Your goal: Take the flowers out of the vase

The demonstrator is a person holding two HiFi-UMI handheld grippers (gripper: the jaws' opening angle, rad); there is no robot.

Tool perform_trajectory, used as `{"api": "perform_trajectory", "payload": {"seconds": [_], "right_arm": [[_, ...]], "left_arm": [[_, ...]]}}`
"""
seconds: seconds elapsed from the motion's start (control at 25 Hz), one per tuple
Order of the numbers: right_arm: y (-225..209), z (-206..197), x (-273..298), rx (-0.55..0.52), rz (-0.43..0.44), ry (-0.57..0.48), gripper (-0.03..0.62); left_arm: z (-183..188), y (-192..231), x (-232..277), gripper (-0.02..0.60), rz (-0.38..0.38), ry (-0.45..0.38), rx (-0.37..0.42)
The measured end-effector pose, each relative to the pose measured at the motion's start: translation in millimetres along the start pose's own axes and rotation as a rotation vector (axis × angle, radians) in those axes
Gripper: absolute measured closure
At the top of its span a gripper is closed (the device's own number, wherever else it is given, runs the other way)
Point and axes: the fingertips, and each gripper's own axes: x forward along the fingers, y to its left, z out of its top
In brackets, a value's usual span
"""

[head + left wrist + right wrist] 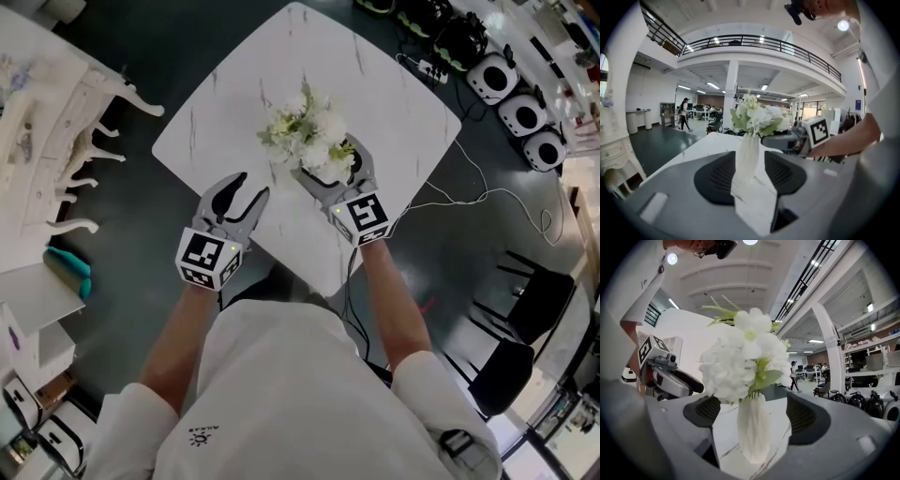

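A bunch of white flowers with green leaves stands in a slim white vase on a white marble table. My right gripper is level around the vase. Its jaws stand wide, with a gap on each side of the vase. My left gripper is open nearer the table's front edge, pointing at the vase from a short distance with nothing between its jaws. In the head view the blooms hide most of the vase.
Ornate white furniture stands left of the table. A power strip with cables and round white devices lie on the floor to the right, near black chairs. A person walks far off.
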Motion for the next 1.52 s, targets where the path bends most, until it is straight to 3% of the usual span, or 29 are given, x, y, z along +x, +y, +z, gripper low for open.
{"api": "perform_trajectory", "payload": {"seconds": [0.2, 0.48, 1.16, 1.52], "right_arm": [[-2, 0, 6, -0.001, 0.005, -0.037, 0.157], [1, 3, 11, 0.010, 0.050, -0.053, 0.157], [4, 25, 12, 0.051, 0.116, -0.200, 0.165], [5, 36, 5, 0.039, 0.121, -0.259, 0.321]], "left_arm": [[7, 5, -2, 0.423, 0.035, -0.038, -0.034], [32, -10, 9, 0.423, 0.019, -0.100, -0.026], [21, -26, -12, 0.423, 0.050, -0.101, 0.010], [28, -30, -16, 0.425, 0.062, -0.122, 0.041]]}}
